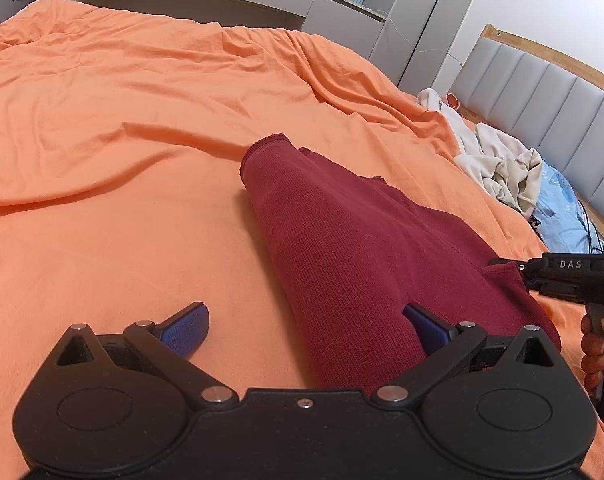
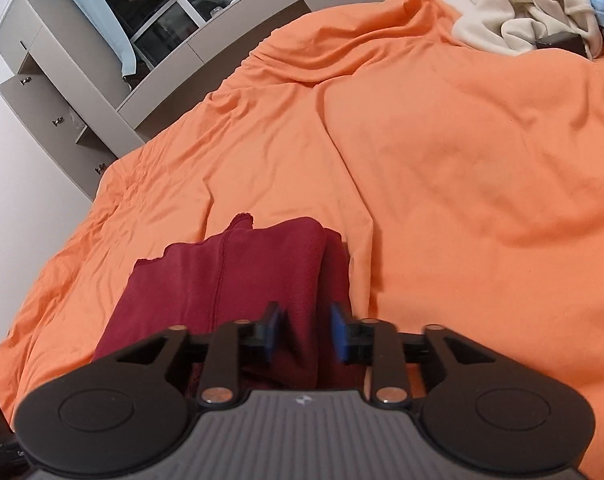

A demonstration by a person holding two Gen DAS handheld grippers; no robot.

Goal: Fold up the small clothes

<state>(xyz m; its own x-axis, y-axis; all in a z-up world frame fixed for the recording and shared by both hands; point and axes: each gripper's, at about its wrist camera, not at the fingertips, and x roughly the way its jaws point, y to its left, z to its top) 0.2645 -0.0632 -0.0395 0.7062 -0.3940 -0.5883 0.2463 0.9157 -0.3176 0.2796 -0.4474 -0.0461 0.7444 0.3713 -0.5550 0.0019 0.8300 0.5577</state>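
A dark red knit garment lies folded into a long strip on the orange bedsheet. My left gripper stands wide open low over its near end. The left pad rests over bare sheet and the right pad over the cloth, with nothing pinched. In the right wrist view the same garment shows a seam and a thick folded edge. My right gripper is partly open above that edge, its blue pads blurred and apart from the cloth. From the left wrist view, the right gripper sits at the garment's right corner, held by a hand.
A pile of cream clothes and a light blue garment lie by the grey padded headboard. The same pile shows at the top right of the right wrist view. Grey cabinets stand beyond the bed. Wrinkled orange sheet spreads around the garment.
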